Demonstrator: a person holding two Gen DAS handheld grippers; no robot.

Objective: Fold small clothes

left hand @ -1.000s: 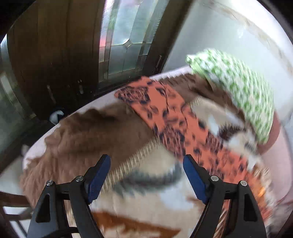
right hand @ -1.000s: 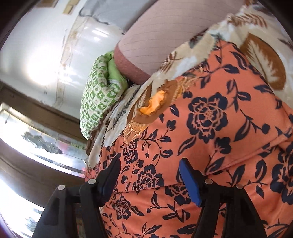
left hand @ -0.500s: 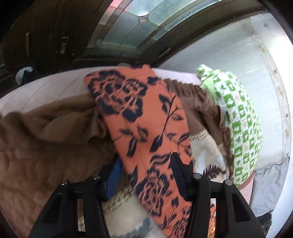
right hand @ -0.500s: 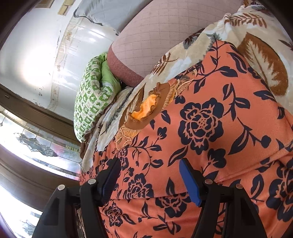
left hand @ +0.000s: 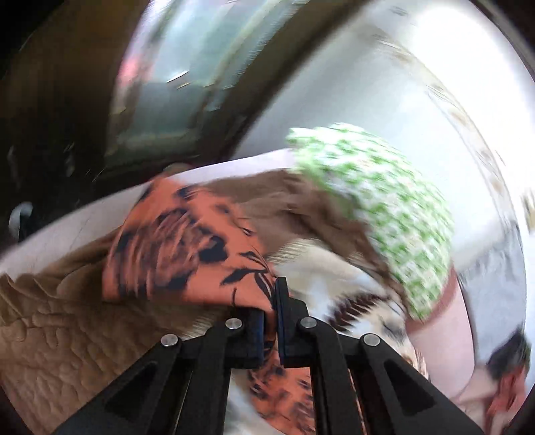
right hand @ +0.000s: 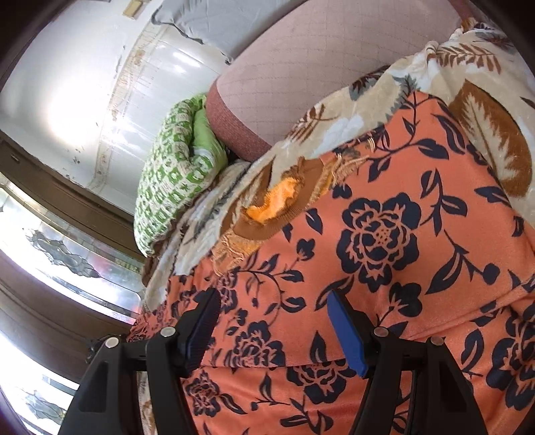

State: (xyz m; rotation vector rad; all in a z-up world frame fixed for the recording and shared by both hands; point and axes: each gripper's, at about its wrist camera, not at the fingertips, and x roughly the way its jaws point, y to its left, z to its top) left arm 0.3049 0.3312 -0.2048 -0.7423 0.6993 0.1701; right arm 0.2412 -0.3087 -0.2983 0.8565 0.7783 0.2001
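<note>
Left gripper (left hand: 270,321): pinching cloth (left hand: 187,247) edge.
Right gripper (right hand: 274,329): wide, above cloth (right hand: 384,267).
Risk: thin pinch slips; fold skews.

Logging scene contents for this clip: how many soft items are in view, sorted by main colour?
Orange: 1, the floral garment, pinched by the left gripper
Green: 1, the patterned pillow
Beige and brown: 1, the leaf blanket
Pink: 1, the cushion
Grey: 1, the quilted pillow
Total: 5
</note>
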